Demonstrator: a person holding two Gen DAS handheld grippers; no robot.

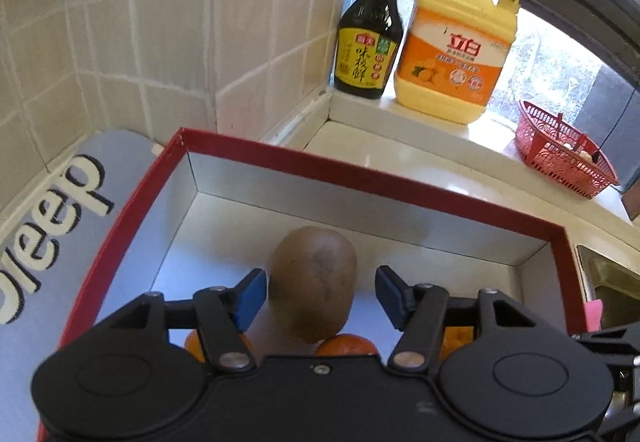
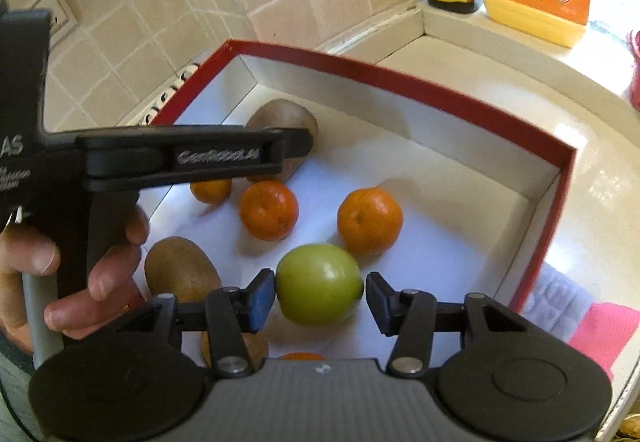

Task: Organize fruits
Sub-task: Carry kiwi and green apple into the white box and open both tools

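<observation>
A white box with a red rim (image 1: 360,177) (image 2: 400,81) holds the fruit. In the left wrist view a brown kiwi (image 1: 312,282) lies on the box floor between the blue pads of my left gripper (image 1: 320,296). The jaws stand open, and a gap shows at the right pad (image 1: 390,296). Tangerines peek out under the gripper body. In the right wrist view my right gripper (image 2: 320,300) is shut on a green round fruit (image 2: 320,284), with both pads against its sides. Beyond it lie tangerines (image 2: 268,209) (image 2: 369,221), another kiwi (image 2: 180,270), and the left gripper (image 2: 298,145) over its kiwi (image 2: 280,117).
A dark sauce bottle (image 1: 368,41) and a yellow detergent jug (image 1: 456,45) stand on the window sill. A red plastic basket (image 1: 564,149) sits at the right. A grey lettered mat (image 1: 60,201) lies left of the box, a pink cloth (image 2: 604,330) at its right.
</observation>
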